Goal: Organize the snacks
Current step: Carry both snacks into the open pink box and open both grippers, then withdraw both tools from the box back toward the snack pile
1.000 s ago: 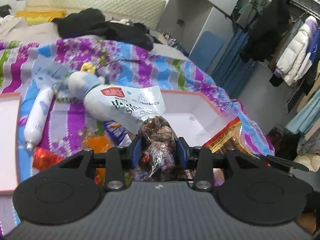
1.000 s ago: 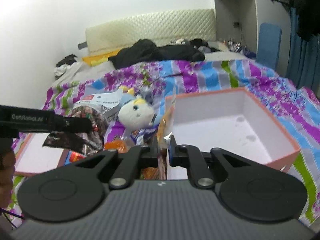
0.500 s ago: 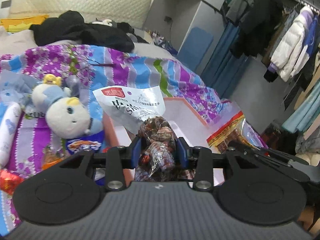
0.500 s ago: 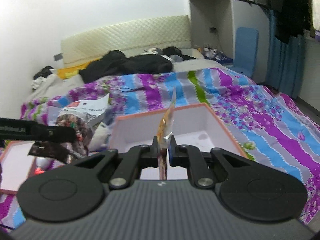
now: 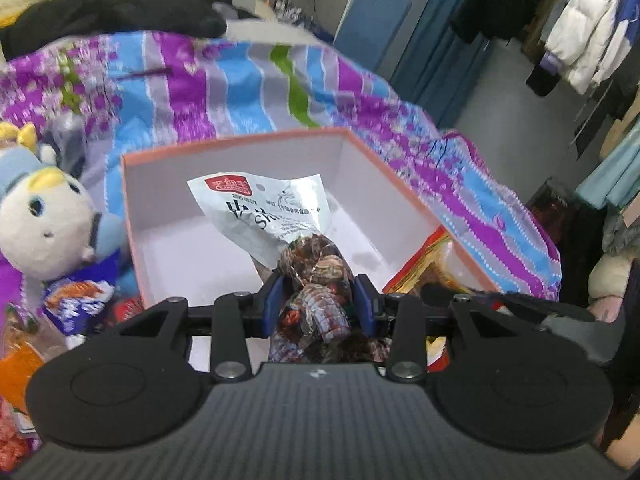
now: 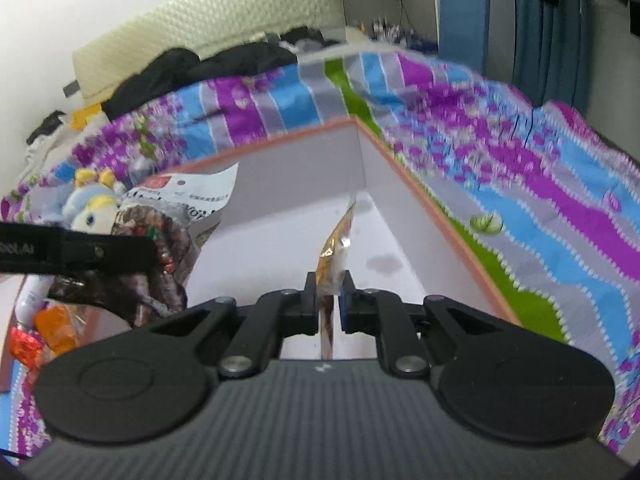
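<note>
My left gripper is shut on a clear-and-white snack bag of dark wrapped pieces and holds it above the open orange-rimmed white box. My right gripper is shut on a thin orange-yellow snack packet, seen edge-on, over the same box. The packet also shows at the box's right edge in the left wrist view. The left gripper with its bag shows at the left of the right wrist view.
The box sits on a striped purple-blue bedspread. A white-and-blue plush toy lies left of the box, with a blue snack packet and orange wrappers by it. Black clothes lie at the bed's head.
Both grippers have moved forward and over the box with their snacks. The box now fills the middle of both views and the plush toy has slid to the left.
</note>
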### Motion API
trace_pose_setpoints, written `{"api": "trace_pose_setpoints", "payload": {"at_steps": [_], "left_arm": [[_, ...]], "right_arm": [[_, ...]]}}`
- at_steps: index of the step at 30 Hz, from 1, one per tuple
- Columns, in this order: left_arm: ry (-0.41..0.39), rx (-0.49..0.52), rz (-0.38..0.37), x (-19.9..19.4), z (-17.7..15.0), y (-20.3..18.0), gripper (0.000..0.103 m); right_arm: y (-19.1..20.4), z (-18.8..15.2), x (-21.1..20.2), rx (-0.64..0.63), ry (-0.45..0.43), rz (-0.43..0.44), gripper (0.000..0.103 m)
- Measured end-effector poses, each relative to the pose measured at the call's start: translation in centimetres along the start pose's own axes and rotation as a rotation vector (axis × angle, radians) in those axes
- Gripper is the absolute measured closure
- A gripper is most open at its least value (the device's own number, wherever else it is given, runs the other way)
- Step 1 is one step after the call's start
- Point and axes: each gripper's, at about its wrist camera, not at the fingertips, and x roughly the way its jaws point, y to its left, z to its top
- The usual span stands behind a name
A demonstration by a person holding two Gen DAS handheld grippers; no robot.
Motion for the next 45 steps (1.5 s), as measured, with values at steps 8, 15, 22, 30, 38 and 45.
{"api": "trace_pose_setpoints", "payload": {"at_steps": [8, 15, 22, 30, 38, 45], "left_arm": [[-0.007, 0.059, 0.029, 0.1, 0.1, -0.6, 0.039], [-0.071, 0.051, 0.032, -5.3, -0.4, -1.0, 0.039], [-0.139, 0.034, 0.062, -12.8, -2.3, -0.7, 0.039], [-0.225, 0.043, 0.084, -20.7, -5.8, -0.8, 0.038], [-0.274, 0.005, 0.129, -25.7, -11.5, 0.5, 0.038], [-0.273, -0.078, 0.164, -28.4, -16.2, 2.8, 0.038]], "right_arm": [[0.4, -0.8, 0.8, 0.005, 0.030, 0.027, 0.049], [1.3, 0.0, -3.1, 0.018, -0.035, 0.025, 0.050], [3.0, 0.3, -8.7, 0.032, -0.121, 0.055, 0.050], [5.5, -1.0, -14.4, 0.010, -0.207, 0.090, 0.050], [9.0, -5.2, -17.8, -0.002, -0.216, 0.143, 0.050], [11.7, -8.1, -19.0, -0.039, -0.202, 0.181, 0.050]]}}
